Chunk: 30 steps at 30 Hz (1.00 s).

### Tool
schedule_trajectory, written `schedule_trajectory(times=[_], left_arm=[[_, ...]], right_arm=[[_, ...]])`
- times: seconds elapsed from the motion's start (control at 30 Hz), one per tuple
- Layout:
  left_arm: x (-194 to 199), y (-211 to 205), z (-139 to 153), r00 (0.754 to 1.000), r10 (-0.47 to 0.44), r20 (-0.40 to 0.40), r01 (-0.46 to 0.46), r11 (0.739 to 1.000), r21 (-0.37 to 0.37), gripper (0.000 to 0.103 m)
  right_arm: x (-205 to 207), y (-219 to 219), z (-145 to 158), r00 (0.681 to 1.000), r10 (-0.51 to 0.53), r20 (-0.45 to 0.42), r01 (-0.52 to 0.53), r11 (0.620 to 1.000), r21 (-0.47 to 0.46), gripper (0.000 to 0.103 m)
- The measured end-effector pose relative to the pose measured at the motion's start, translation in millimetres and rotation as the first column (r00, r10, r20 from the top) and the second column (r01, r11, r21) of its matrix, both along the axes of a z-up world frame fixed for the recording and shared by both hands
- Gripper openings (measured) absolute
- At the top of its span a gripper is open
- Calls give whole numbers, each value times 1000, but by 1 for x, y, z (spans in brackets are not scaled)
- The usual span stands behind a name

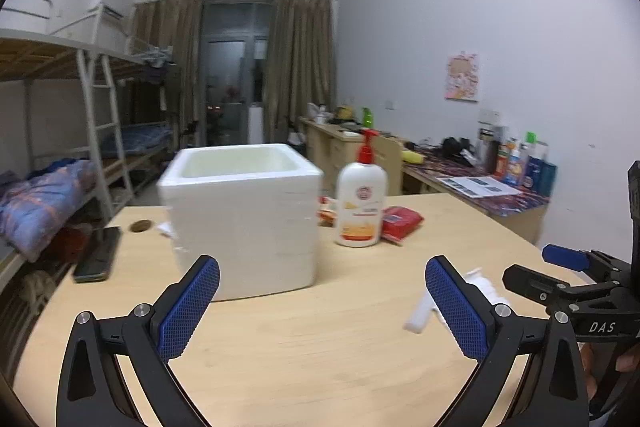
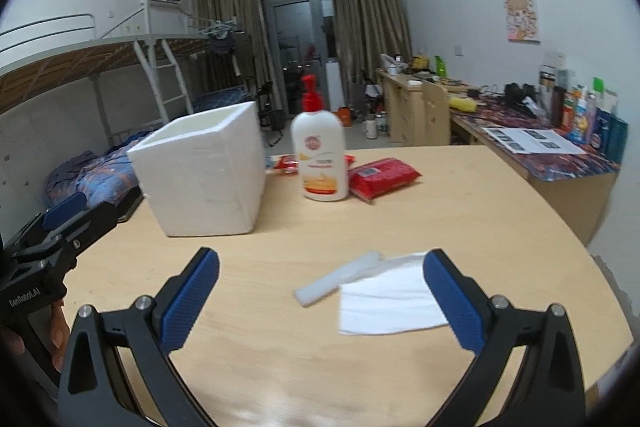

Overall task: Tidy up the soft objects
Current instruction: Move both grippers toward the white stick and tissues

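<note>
Room: dorm-type place, bunk beds point(image 1: 80, 99) on the left, brown curtains point(image 2: 368, 7) around a dark balcony door at the back, cluttered side counter along the right wall.
Desk: light wood desk point(image 1: 320, 339) with a rounded edge, everything for the job sits on it.
Foam box: white foam box point(image 1: 244, 215), open top, standing upright toward the left of the desk. What I can see of the inside is just white wall; can't see the bottom from either camera, so no idea if anything's in there.
Lotion bottle: white pump bottle point(image 2: 320, 155) with a red pump, upright, just right of the box.
Red pack: soft red pack point(image 2: 382, 177) lying flat right beside the bottle, looks like it touches the base. Another red-and-white packet point(image 2: 284, 163) peeks out between box and bottle.
Soft stuff up front: white tissue sheet point(image 2: 390, 301) lying flat near the front edge, with a small white tube-shaped thing point(image 2: 340, 281) just left of it, edges about touching. Pretty blurry.
Left hand-held gripper: left hand-held gripper point(image 1: 322, 303) jaws spread wide, nothing in them, above the desk in front of the box.
Right hand-held gripper: right hand-held gripper point(image 2: 320, 303) also wide apart and empty, above the tissue, whose right edge runs behind the right finger.
Other bits: dark phone point(image 1: 98, 255) at the left desk edge, small brown round thing point(image 1: 141, 225) near it.
</note>
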<state>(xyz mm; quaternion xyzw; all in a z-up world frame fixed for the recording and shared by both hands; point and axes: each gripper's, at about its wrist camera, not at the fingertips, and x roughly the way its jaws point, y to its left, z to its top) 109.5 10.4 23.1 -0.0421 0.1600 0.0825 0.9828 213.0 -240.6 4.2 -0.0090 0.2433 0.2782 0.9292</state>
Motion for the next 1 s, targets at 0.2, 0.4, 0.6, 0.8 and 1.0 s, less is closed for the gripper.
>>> schedule_trajectory(times=[0.2, 0.4, 0.6, 0.8, 1.0], left_arm=[[24, -27, -6, 995, -97, -28, 98, 995, 11, 103], [42, -42, -15, 982, -174, -70, 172, 985, -21, 103], [56, -53, -22, 971, -221, -95, 218, 975, -39, 103], [68, -59, -27, 963, -245, -116, 240, 969, -50, 103], [79, -61, -35, 953, -257, -158, 251, 966, -58, 103]], right_arm=[[0, -25, -4, 996, -86, -18, 85, 996, -14, 103], [1, -41, -7, 991, -135, -28, 134, 991, -19, 103], [7, -50, -11, 986, -161, -45, 160, 987, -32, 103], [12, -49, -16, 988, -145, -55, 143, 989, -36, 103], [18, -48, -21, 990, -124, -71, 122, 992, -35, 103]])
